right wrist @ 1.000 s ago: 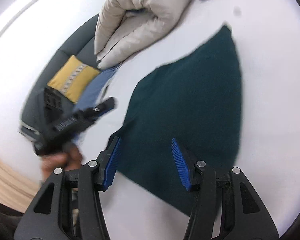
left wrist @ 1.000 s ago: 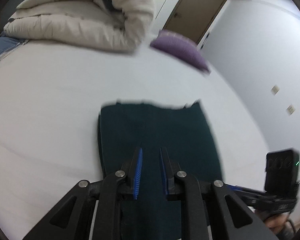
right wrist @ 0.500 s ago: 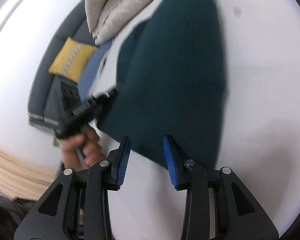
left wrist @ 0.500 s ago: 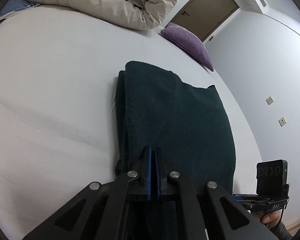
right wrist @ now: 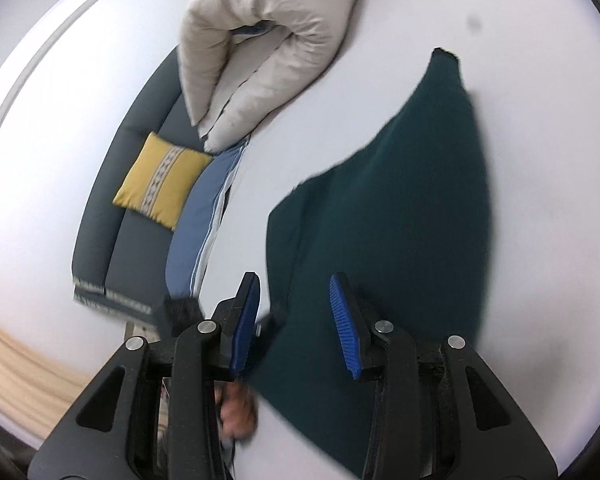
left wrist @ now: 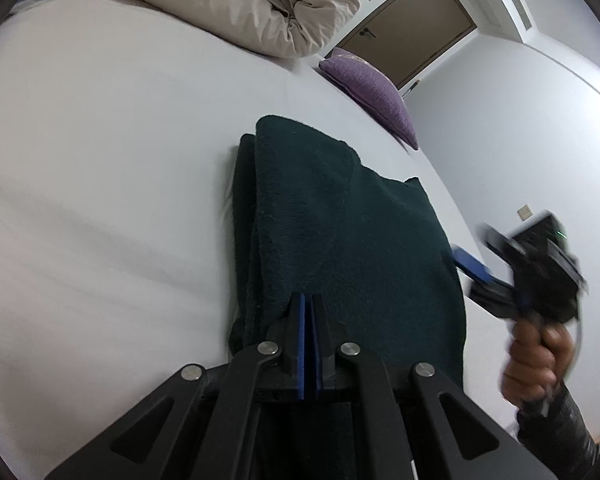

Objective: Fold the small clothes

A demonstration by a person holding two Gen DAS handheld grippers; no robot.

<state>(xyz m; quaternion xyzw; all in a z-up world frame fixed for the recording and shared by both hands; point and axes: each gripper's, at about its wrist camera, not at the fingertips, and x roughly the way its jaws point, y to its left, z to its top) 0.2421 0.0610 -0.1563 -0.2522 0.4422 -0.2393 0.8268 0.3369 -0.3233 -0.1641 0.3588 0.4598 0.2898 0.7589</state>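
White bed with folded dark green garment, beige duvet, purple pillow

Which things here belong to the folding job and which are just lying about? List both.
Part of the job:
- dark green knitted garment, folded on the white bed sheet
- left gripper, shut
- right gripper, open

Lying about:
- beige puffy duvet
- purple cushion
- yellow patterned cushion on the grey sofa
- blue cloth

Soft even daylight; fisheye bending at edges; right view motion-blurred.
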